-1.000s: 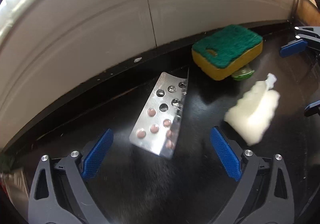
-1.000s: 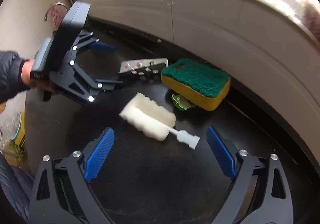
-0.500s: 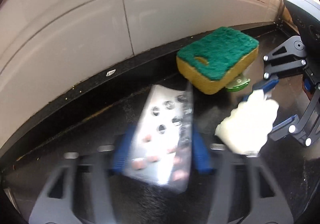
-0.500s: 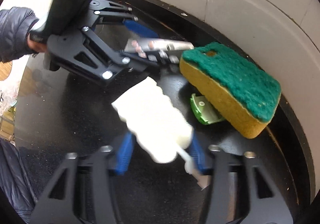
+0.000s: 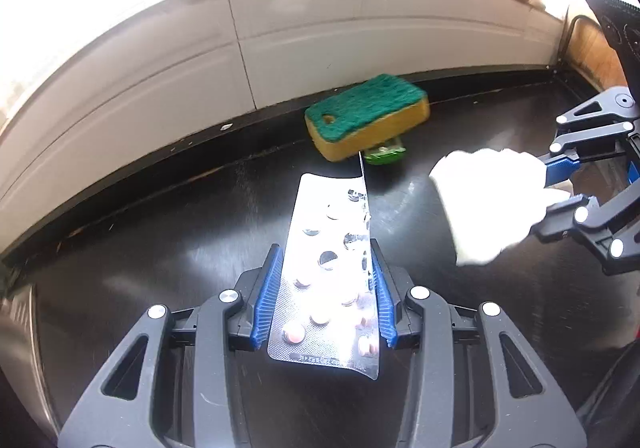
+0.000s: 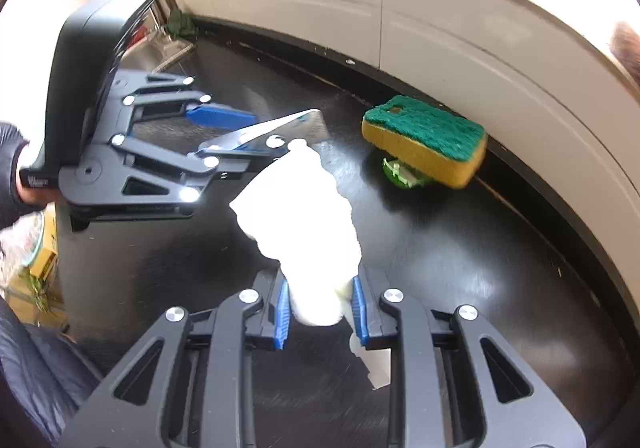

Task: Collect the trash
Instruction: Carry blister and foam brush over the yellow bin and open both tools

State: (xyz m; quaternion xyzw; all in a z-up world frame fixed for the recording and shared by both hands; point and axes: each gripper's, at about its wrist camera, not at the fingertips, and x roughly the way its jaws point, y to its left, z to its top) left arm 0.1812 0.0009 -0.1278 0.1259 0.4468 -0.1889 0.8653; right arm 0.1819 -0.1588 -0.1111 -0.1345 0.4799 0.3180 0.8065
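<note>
My left gripper (image 5: 326, 288) is shut on a silver pill blister pack (image 5: 328, 272) with pink pills and several empty pockets, lifted above the black counter (image 5: 160, 248). My right gripper (image 6: 320, 308) is shut on a white foam brush head (image 6: 300, 207) with a white plastic stem, also lifted. The foam head shows at the right of the left wrist view (image 5: 488, 199). The blister pack shows edge-on in the right wrist view (image 6: 276, 127), held by the left gripper (image 6: 224, 135).
A yellow sponge with a green scouring top (image 5: 366, 113) lies by the white wall (image 5: 320, 27), resting on a small green plastic piece (image 5: 386, 155). It also shows in the right wrist view (image 6: 424, 139). A yellow box and plastic wrap (image 6: 28, 244) sit beyond the counter's left edge.
Both grippers went from open to shut. The left closed on the blister pack, the right on the foam brush head, and both items rose off the counter.
</note>
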